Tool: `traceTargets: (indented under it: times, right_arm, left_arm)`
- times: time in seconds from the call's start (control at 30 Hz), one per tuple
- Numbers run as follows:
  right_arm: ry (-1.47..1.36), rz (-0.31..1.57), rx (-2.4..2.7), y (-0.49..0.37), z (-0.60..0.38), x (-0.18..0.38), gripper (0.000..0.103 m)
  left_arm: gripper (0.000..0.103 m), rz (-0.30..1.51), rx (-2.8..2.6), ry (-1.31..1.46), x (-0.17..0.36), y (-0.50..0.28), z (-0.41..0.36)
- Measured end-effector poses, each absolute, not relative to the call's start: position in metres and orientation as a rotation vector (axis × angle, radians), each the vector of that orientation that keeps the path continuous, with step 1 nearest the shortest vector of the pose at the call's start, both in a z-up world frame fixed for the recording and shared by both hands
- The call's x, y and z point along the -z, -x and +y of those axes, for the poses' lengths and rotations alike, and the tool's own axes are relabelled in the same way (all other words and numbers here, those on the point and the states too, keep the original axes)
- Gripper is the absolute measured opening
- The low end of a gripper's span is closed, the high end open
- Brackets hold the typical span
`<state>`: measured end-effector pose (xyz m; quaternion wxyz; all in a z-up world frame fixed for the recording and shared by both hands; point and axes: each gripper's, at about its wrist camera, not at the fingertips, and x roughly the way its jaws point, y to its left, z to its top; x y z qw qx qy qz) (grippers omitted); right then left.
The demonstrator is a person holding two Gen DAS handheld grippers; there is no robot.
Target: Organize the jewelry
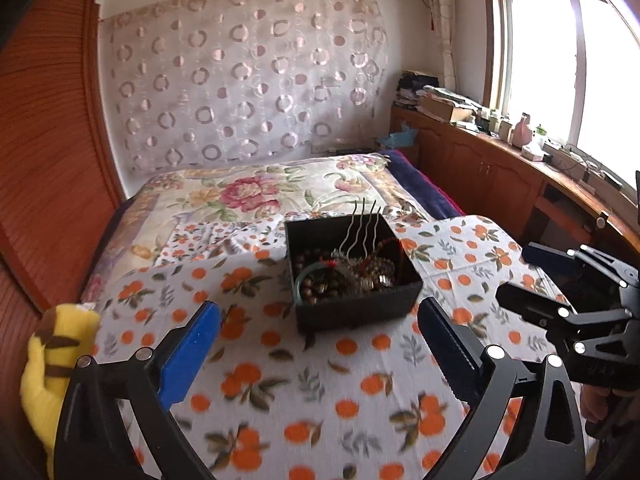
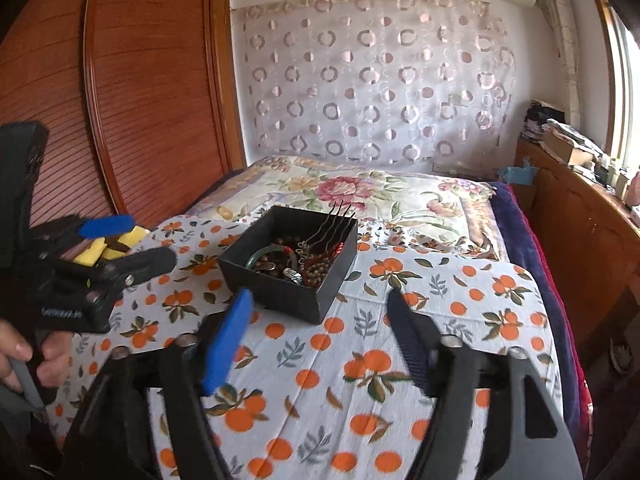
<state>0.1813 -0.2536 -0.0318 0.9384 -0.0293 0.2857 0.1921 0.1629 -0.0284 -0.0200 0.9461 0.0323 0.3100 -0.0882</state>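
A black open box stands on the orange-print cloth on the bed. It holds a heap of jewelry: brown bead bracelets, a green bangle, red cord and a metal hair comb standing upright. The box also shows in the right wrist view, with the jewelry inside it. My left gripper is open and empty, just short of the box's near wall. My right gripper is open and empty, near the box's near corner. Each gripper also shows in the other view: the right one, the left one.
A yellow plush toy lies at the cloth's left edge. A floral bedspread stretches behind the box to the curtained wall. A wooden wardrobe stands on the left. A wooden cabinet with clutter runs under the window on the right.
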Motion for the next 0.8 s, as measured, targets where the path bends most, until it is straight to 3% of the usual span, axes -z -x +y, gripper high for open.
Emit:
traceTargets:
  times: [0.13, 0.8]
  right_arm:
    - [0.052, 0.549, -0.364, -0.155, -0.252, 0.024, 0.100]
    - [-0.010, 0.408, -0.269, -0.059, -0.258, -0.007, 0.100]
  left_arm:
    - [0.095, 0.605, 0.143, -0.070, 0.013, -0.130, -0.020]
    - [0.095, 0.514, 0.101, -0.018, -0.005, -0.034, 0.001]
